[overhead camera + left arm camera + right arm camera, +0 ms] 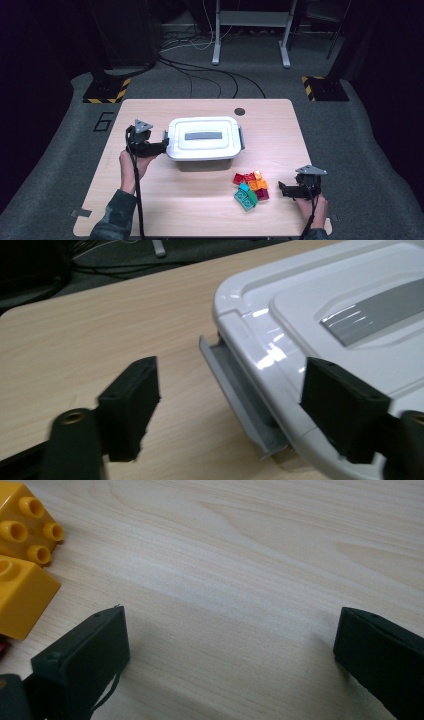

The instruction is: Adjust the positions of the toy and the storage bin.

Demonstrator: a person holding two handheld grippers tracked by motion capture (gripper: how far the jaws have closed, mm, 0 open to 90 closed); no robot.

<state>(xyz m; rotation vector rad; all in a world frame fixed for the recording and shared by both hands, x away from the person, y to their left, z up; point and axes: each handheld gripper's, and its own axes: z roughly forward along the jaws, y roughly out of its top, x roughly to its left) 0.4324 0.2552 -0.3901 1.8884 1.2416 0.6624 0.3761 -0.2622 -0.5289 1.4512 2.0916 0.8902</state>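
The white lidded box (205, 144) sits mid-tabletop (150, 210); left tongs (230, 405) gape wide, straddling its flipped-out grey side latch (240, 395), gripping nothing; rigid, glossy, likely slippery plastic, so take the latch lip; right tongs (230, 650) open, empty.

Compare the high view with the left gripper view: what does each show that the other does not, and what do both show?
High view alone: the pile of coloured blocks, the right gripper beside it with its jaws apart, the floor cables and the whole lid.
Left gripper view alone: close detail of the grey side latch, swung out from the box, with a jaw on either side.
Both: the white lidded box, the wooden table and the left gripper.
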